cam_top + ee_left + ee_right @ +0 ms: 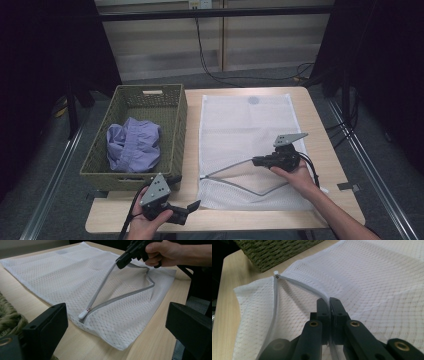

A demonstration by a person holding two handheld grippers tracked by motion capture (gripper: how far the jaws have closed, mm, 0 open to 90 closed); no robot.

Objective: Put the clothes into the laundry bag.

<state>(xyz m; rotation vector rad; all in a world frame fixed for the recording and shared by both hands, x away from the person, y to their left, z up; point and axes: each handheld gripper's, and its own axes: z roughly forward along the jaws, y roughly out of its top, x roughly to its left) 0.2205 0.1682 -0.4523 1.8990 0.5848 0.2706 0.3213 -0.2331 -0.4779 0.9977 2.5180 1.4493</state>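
On the wooden table [325,145], a mesh laundry bag [240,125] lies beside the basket [100,165] at its left edge. The right gripper [256,161], clamped on the zipper edge [100,290], lifts the mouth open; the left gripper [192,206] waits wide apart. Next probably comes fetching the purple garment [134,145].

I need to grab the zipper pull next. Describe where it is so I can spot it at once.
Start from the white mesh laundry bag flat on the table, right of the woven basket. Its grey zipper gapes in a V; the small white pull is at the V's point, nearest the basket.
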